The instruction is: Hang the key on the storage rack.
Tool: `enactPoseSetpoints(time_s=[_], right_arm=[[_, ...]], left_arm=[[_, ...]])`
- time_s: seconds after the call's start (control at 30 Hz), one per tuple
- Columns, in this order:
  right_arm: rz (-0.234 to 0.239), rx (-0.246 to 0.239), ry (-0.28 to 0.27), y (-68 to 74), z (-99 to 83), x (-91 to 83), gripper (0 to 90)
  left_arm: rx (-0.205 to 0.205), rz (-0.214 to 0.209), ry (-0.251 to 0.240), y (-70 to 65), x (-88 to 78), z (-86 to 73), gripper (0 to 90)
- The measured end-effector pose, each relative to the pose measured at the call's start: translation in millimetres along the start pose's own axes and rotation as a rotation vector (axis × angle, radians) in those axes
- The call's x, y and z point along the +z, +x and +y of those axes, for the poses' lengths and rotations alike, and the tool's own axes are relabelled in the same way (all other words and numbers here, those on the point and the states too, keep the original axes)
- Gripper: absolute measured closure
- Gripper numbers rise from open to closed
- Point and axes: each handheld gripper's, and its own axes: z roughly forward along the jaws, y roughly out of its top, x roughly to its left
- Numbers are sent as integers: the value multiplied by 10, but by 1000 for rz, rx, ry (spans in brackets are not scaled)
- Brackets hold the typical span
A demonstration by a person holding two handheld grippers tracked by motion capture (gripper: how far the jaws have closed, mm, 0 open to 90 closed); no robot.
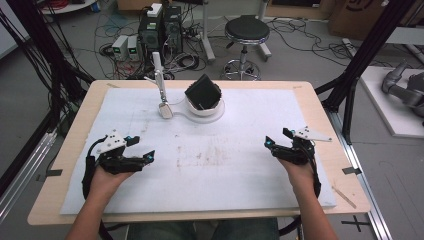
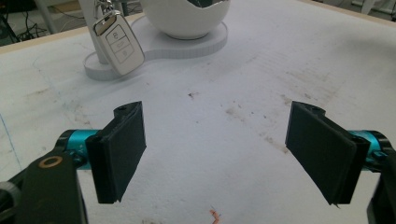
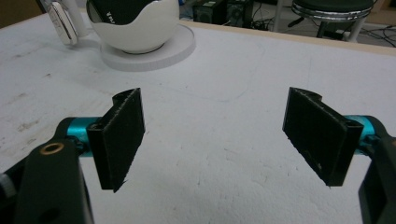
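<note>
I had both grippers parked low over the white mat (image 1: 240, 165), near my edge of the table (image 1: 75, 125), with nothing in either one. The left gripper (image 1: 142, 156) had its jaws standing wide apart over bare mat, and the right gripper (image 1: 272, 145) looked the same in its own view, pads spread with only mat between them. The things nearest to work with sat well ahead at the far middle of the mat: a car key (image 2: 119, 44) hanging from a short white post (image 1: 158, 75), its lower end resting close to the white stand (image 1: 207, 114), and just beside it a white bowl (image 2: 187, 18) on that same stand with a dark boxy object (image 1: 203, 93) tilted inside it. I judged this as the starting pose, before any reach had begun. The key hung a little left of centre, so the left gripper seemed the likelier one to go. The next move, as I read it, called for carrying it forward and up, lining the open jaws on the key's flat faces, and closing gently without knocking the post over.
</note>
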Motion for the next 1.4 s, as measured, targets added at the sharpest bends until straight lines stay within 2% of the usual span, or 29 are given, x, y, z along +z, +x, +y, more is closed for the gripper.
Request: enactPoseSetpoints(time_s=[0.1, 0.3, 0.37, 1.4], right_arm=[[-13, -11, 28, 4, -29, 17, 212], [-33, -33, 84, -12, -66, 56, 211], [-40, -40, 92, -5, -71, 52, 211], [-37, -35, 57, 4, -40, 20, 211]], left_arm=[[-4, 6, 9, -5, 6, -16, 201], [19, 24, 56, -6, 30, -38, 201], [18, 17, 51, -12, 30, -36, 201], [-1, 5, 20, -3, 12, -25, 201]])
